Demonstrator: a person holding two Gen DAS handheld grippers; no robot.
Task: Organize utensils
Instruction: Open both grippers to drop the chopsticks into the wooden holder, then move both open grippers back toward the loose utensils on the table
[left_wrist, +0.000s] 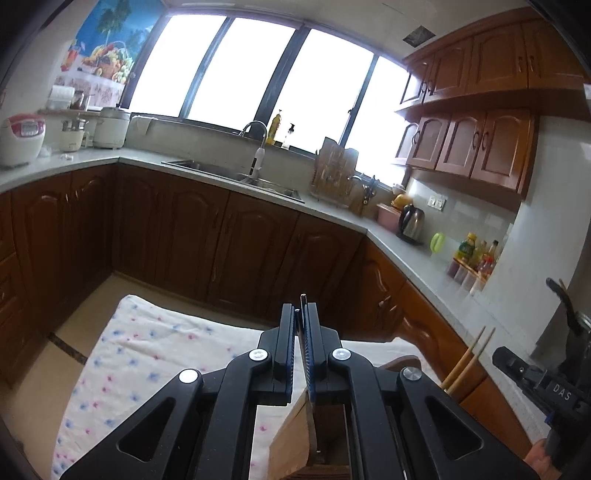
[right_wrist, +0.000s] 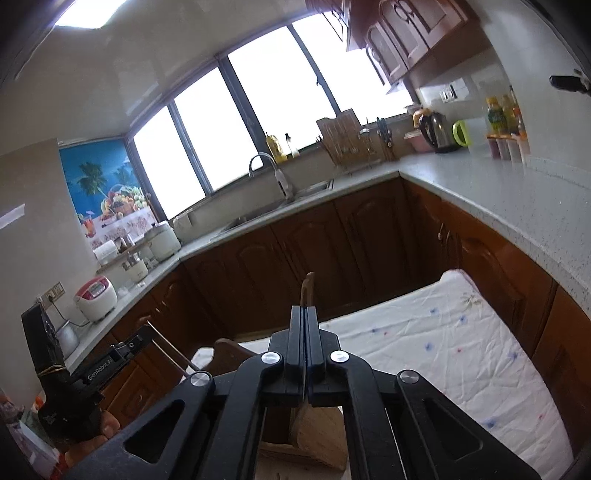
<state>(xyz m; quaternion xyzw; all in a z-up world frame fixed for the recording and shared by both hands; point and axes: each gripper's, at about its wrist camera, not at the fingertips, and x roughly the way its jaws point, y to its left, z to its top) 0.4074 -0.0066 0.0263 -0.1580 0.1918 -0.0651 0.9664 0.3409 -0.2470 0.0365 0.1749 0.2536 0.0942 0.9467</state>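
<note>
I'm gripping a slim metal utensil (left_wrist: 303, 325) in the left gripper (left_wrist: 301, 314), long axis running along the fingers, and a wooden spatula (right_wrist: 307, 291) in the right gripper (right_wrist: 305, 317); the wooden holder (left_wrist: 291, 435) is sitting just below both.

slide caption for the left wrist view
Left tongs shut on a thin metal utensil above a wooden holder.
</note>
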